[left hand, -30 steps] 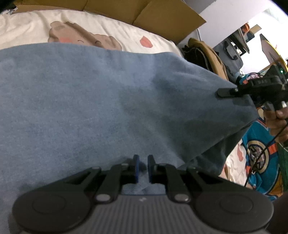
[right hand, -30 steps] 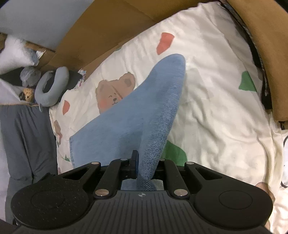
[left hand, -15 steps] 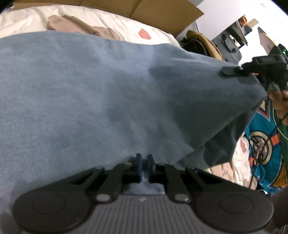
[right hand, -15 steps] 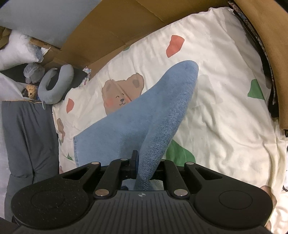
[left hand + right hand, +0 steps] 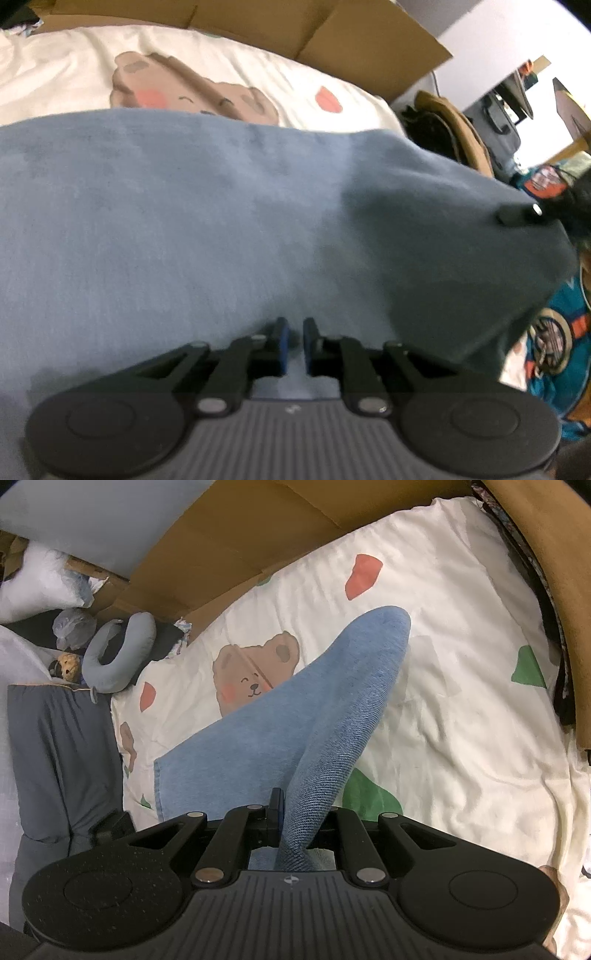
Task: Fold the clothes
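Left-wrist view motion-blurred, blue denim garment (image 5: pixel 221 229) cut off by its left edge, covering much of the cream bear-print bedsheet (image 5: pixel 74 74), right gripper's far fingertip hidden behind denim in the right-wrist view.

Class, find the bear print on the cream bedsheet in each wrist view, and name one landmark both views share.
Left wrist view: bear print at upper left, behind the blue denim garment.
Right wrist view: bear print at centre left, partly covered by the denim.
Shared landmark: brown cardboard beyond the sheet.
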The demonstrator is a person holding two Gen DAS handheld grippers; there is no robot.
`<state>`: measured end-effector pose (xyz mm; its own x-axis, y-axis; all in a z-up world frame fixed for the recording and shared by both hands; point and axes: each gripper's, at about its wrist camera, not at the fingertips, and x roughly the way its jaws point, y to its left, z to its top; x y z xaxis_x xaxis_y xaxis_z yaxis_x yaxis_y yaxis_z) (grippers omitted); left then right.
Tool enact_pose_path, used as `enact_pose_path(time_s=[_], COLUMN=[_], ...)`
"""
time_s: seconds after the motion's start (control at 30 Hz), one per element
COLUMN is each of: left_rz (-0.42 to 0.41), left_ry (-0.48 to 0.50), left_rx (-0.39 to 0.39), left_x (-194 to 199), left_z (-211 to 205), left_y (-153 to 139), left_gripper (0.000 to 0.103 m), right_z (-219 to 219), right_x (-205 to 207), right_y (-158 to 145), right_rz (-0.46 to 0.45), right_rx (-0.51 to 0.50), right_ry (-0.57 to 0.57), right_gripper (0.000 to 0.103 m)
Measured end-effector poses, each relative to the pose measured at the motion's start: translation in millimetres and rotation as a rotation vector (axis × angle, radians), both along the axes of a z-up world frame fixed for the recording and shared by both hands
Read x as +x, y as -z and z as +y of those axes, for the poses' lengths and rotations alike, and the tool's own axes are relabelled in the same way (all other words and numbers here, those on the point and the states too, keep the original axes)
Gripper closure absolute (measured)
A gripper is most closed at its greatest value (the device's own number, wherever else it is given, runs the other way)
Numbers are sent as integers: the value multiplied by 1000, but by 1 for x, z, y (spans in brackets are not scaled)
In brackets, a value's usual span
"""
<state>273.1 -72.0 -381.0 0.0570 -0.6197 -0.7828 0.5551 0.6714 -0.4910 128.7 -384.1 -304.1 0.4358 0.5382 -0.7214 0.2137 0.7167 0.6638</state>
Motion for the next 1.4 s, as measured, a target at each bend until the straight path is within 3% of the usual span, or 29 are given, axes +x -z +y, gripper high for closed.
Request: enact_pose_path(time_s=[0.5, 0.73, 1.13, 1.4], left_rz=[-130, -192, -68, 10], left_ry=[-121, -160, -107, -80], left_rx=[33, 39, 25, -6], left_x=[68, 72, 20, -14], left_z=[-35, -38, -13, 4], left_y=[-9, -10, -1, 4], left_gripper=[97, 97, 97, 97], right_z=[0, 0, 1, 15], right_x=[-2, -4, -3, 8], right_y=[3, 4, 2, -9], right_rz=[-1, -9, -9, 16], right_rx=[-9, -10, -16, -79], right_ry=[3, 6, 10, -26], right_gripper=[96, 96, 96, 96])
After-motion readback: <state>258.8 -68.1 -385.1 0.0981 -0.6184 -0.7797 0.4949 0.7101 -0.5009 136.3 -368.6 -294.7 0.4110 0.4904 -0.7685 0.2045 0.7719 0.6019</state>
